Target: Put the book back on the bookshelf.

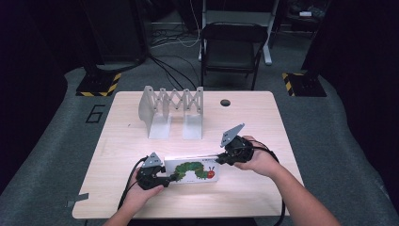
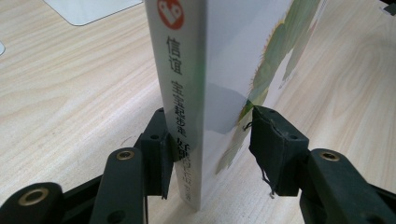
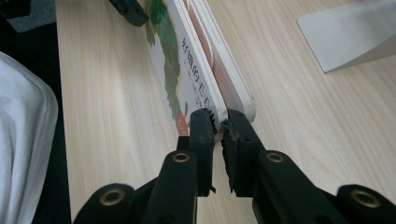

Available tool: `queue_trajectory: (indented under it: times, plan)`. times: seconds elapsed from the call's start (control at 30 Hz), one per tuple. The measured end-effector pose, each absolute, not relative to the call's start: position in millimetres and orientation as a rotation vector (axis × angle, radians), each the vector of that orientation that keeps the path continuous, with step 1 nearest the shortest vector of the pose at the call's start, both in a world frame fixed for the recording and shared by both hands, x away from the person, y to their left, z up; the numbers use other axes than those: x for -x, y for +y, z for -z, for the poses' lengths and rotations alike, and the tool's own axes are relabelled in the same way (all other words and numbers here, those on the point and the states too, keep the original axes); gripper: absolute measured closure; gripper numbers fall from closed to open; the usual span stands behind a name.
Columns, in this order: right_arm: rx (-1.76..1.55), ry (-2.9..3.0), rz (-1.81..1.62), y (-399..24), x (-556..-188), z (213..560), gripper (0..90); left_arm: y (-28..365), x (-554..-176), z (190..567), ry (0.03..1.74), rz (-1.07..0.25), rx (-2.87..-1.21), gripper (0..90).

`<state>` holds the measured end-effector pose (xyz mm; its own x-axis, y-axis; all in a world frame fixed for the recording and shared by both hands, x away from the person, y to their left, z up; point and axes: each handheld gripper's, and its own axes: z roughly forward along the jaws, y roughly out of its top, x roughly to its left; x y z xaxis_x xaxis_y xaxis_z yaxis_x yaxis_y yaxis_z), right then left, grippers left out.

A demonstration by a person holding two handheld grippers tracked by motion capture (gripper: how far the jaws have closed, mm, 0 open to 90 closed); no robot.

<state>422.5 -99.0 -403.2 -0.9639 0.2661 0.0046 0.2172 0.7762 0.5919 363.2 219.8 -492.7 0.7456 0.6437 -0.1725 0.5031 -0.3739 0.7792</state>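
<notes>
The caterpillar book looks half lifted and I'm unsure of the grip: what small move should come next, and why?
Probably close the left gripper onto the book. Its jaws straddle the spine end with a gap at one pad, while the right gripper pinches the cover at the other end, so one end lacks firm support.

Your left gripper (image 2: 210, 149) looks along a book (image 2: 219, 70) that stands on edge on the table (image 2: 70, 93), its spine facing you. The spine is white with a column of Chinese characters and a red round logo (image 2: 170, 13) at the top. Your jaws straddle the lower spine end: the left pad (image 2: 161, 156) touches the spine, while the right pad (image 2: 273, 147) stands just clear of the cover, which bears green artwork. A grey plate (image 2: 91, 9) lies at top left.
</notes>
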Motion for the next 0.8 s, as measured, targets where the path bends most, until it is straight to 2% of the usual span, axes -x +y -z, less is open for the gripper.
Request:
queue_trajectory:
  times: [0.27, 0.43, 0.57, 0.8]
  plan:
    - [-0.405, 2.894, -0.960, -100.2, -423.1, 403.7, 82.2, 223.5, -364.8, 491.6, 0.852, -0.185, -2.061, 51.7]
    - [-0.398, 2.892, -0.976, -100.9, -422.5, 404.4, 82.2, 227.3, -369.4, 485.1, 0.864, -0.102, -2.067, 54.1]
    - [-0.398, 2.891, -0.979, -101.3, -422.9, 403.9, 82.2, 231.7, -375.7, 474.6, 0.854, -0.103, -2.068, 54.1]
    - [-0.398, 2.885, -0.986, -100.8, -422.4, 403.5, 82.4, 229.9, -387.8, 459.9, 0.813, -0.098, -2.073, 50.8]
